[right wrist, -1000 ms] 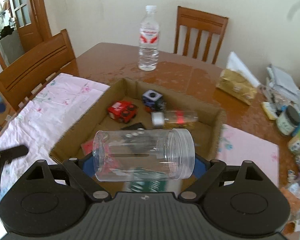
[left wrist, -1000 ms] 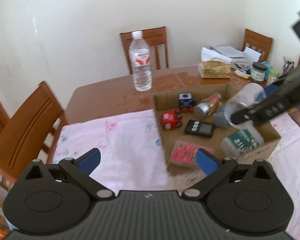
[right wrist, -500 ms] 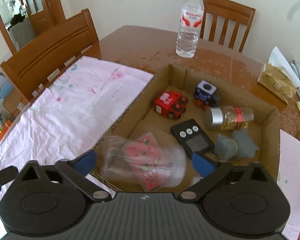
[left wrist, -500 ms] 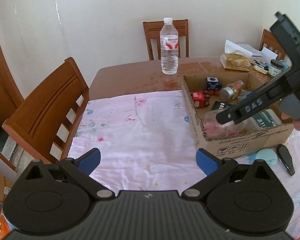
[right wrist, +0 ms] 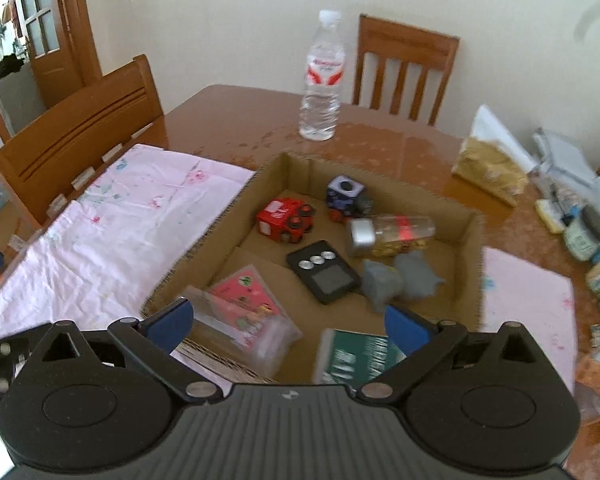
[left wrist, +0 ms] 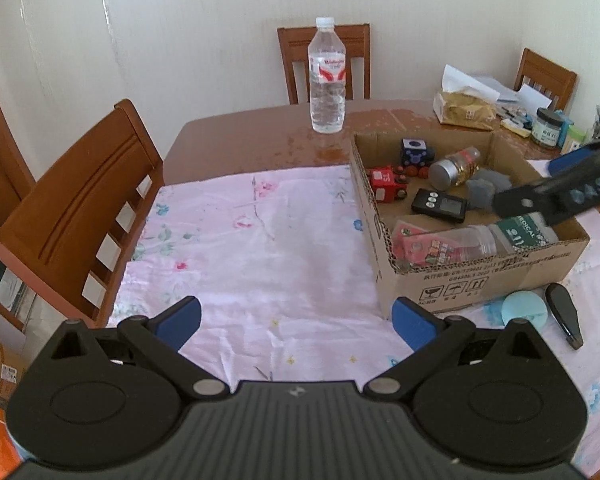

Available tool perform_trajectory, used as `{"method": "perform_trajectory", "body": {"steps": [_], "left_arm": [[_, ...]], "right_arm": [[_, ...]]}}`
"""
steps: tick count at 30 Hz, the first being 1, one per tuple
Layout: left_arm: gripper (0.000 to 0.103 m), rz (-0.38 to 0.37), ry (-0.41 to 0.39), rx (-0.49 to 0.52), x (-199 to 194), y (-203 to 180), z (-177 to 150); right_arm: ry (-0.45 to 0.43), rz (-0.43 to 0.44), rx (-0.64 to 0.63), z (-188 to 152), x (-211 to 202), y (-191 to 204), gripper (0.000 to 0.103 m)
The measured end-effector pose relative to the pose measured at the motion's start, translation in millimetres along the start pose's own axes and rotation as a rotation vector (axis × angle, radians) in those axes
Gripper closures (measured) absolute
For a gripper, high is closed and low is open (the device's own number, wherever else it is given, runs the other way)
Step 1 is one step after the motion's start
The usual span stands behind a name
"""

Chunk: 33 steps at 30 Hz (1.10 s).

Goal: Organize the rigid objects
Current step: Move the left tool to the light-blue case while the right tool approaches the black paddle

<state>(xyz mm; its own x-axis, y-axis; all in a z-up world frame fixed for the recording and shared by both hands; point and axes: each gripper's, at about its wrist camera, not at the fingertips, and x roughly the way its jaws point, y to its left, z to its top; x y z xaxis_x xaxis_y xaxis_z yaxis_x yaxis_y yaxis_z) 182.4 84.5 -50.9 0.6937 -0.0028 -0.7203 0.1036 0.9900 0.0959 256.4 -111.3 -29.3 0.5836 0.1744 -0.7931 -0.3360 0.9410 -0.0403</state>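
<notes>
The clear plastic jar [right wrist: 240, 328] lies on its side in the brown cardboard box [right wrist: 470, 264], over a pink card [right wrist: 246, 292], just ahead of the right gripper [right wrist: 286, 322] and nearer its left finger. That gripper's 2 fingers stand spread wide, holding nothing. A careless pull back could likely nudge the jar or catch the box's near wall. The left gripper [left wrist: 298, 320] is also wide open and empty, its fingers above pink floral cloth [left wrist: 240, 248], well apart from the jar.

1. Home dining room: wooden tabletop [left wrist: 240, 136] with matching slat-back chairs [left wrist: 80, 204].
2. Floral cloth [left wrist: 260, 248], water bottle [left wrist: 326, 76], household clutter of papers and jars [left wrist: 540, 116], panelled door [right wrist: 48, 32].
</notes>
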Motion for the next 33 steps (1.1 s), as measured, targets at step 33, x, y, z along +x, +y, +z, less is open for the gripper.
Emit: {"method": "perform_trajectory", "body": {"steps": [33], "left_arm": [[0.002,-0.119,0.157,0.078,24.3,-96.1,-16.8]], "right_arm": [[0.231,-0.136,0.19,-153.8,35.3,-81.7,0.0]]}}
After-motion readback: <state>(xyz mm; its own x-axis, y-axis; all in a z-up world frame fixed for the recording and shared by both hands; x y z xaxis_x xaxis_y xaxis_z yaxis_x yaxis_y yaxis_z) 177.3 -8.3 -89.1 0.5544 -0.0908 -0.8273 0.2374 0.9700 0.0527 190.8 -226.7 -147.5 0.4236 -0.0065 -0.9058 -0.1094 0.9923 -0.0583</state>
